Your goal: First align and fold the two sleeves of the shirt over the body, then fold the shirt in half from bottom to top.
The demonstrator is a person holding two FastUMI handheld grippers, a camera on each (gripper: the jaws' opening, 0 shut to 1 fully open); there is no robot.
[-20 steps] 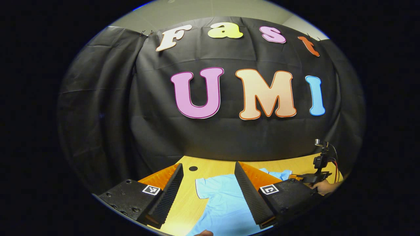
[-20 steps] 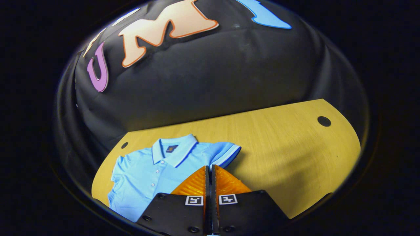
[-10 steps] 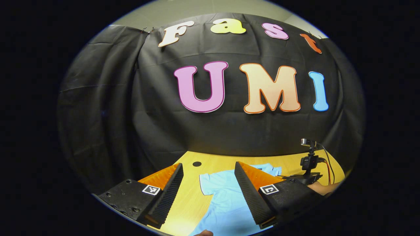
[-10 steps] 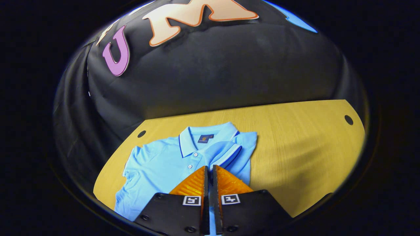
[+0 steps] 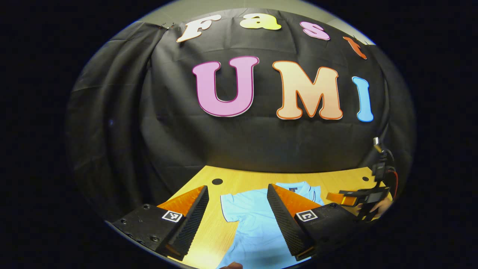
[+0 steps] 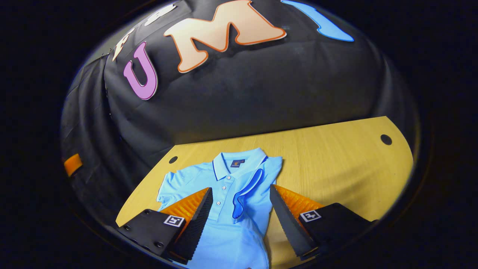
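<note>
Worktop (image 6: 336,160): wooden, with a dark round hole (image 6: 385,139) ahead and to the right of my right fingers and another (image 6: 173,159) ahead to their left. Shirt (image 6: 227,209): light blue polo, lying flat on the worktop, collar (image 6: 235,164) at the far end, body running back toward me between and under the fingers of both tools. Sleeve (image 6: 248,190) on the right fingers' side is already laid over the body, its edge rumpled just ahead of the gap between them; the other sleeve (image 5: 229,200) lies spread out flat, ahead of the gap between my left fingers. My right gripper (image 6: 241,203): fingers wide apart, holding nothing, above the shirt's chest. My left gripper (image 5: 237,203): fingers wide apart, holding nothing, above the shirt's side.
</note>
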